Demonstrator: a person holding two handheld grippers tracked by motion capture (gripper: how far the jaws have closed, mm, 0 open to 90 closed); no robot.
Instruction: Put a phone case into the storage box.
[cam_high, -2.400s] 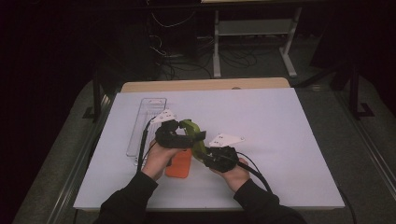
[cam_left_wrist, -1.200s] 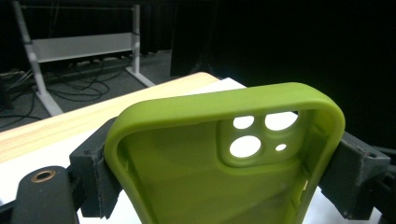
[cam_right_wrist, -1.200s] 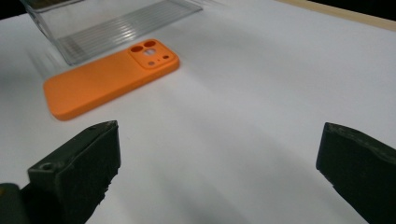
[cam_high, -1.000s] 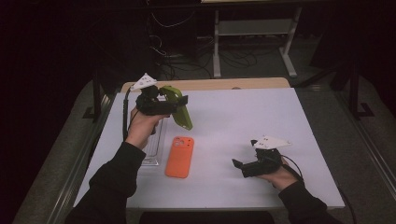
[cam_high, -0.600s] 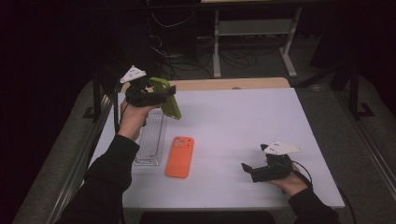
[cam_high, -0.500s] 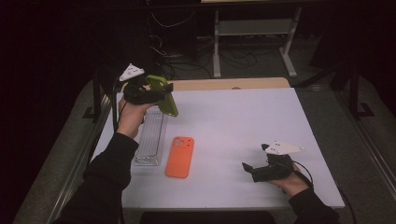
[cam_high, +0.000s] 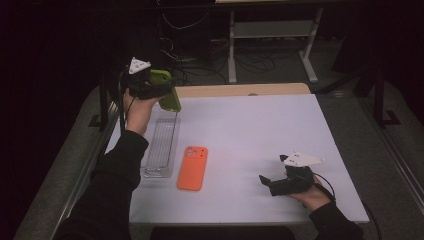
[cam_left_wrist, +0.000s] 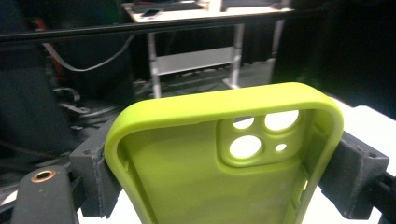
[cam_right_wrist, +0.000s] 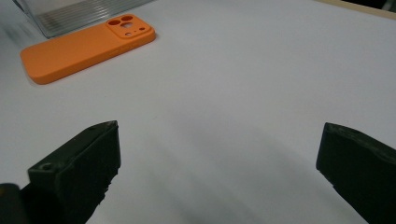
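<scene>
Left gripper (cam_high: 162, 92) clamping green phone case (cam_left_wrist: 224, 158), raised over far-left table (cam_high: 260, 130) corner

Right gripper (cam_right_wrist: 219, 168) resting near right, jaws standing wide, gripping nothing; orange phone case (cam_high: 192, 167) lying flat beside clear tray (cam_high: 161, 145).

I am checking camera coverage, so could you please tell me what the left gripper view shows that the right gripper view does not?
The left gripper view alone shows the lime-green soft phone case, hollow side toward the camera, clamped by its long edges in the left gripper, with a metal desk frame behind. The right gripper view alone shows the orange phone case lying camera-holes up, a clear ribbed plastic tray beyond it, and the right gripper open and empty. Both share the white tabletop.
</scene>
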